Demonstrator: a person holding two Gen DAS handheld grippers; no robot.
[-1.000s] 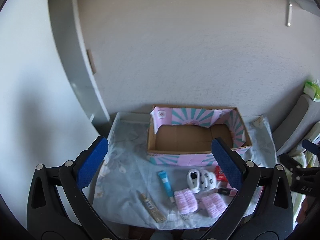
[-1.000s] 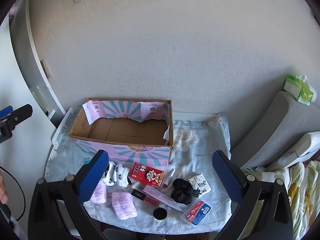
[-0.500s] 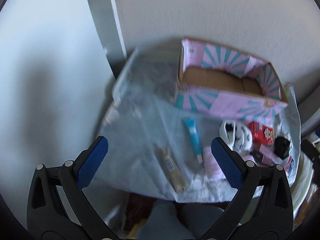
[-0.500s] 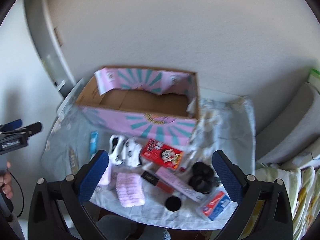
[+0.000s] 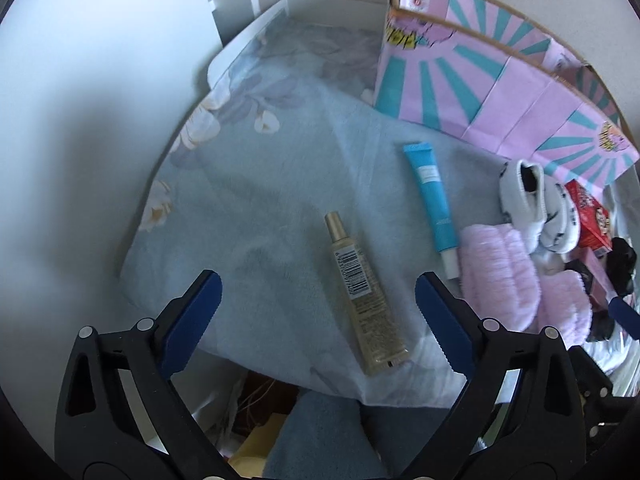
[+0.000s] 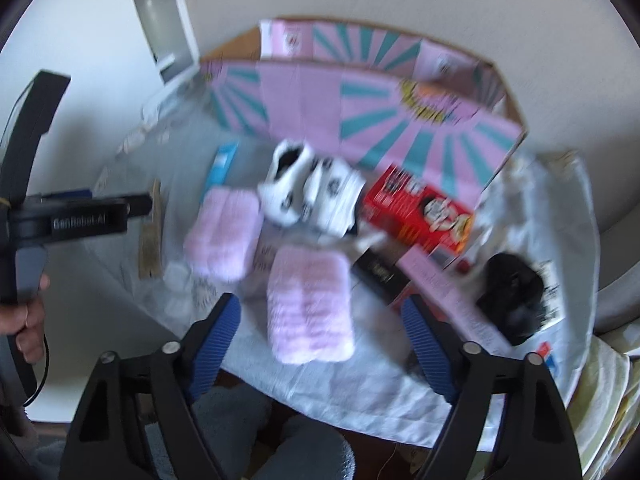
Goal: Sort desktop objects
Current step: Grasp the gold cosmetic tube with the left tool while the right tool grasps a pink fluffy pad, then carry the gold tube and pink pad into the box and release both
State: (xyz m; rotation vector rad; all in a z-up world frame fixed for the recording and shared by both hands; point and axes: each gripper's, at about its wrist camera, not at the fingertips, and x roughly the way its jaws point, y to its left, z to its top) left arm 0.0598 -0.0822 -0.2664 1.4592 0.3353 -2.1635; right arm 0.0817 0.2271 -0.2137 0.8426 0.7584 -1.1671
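Note:
A gold tube [image 5: 364, 296] lies on the flowered cloth, and my left gripper [image 5: 318, 290] hangs above it, jaws closing but still wide, pads clear of it. To its right lie a blue tube [image 5: 434, 200], white-and-black socks [image 5: 536, 204] and a pink fluffy sock [image 5: 500, 276]. In the blurred right wrist view my right gripper [image 6: 320, 320] hovers over another pink fluffy sock [image 6: 310, 304], jaws closing, apart from it. A second pink sock [image 6: 226, 236], patterned socks [image 6: 312, 192], a red box [image 6: 416, 208] and a black hair tie [image 6: 512, 292] lie around. The pink-and-teal cardboard box [image 6: 360, 108] stands behind.
A white wall and post [image 5: 228, 4] bound the table on the left. The cloth's front edge [image 5: 280, 368] drops off toward a person's grey-clad knees. A hand [image 6: 24, 324] holds the left gripper's handle at the left. A grey cushion [image 6: 616, 300] borders the right.
Both grippers have dropped and tipped downward toward the table, and the objects look much larger. Both pairs of jaws have narrowed, the right one more. The right wrist view is now blurred.

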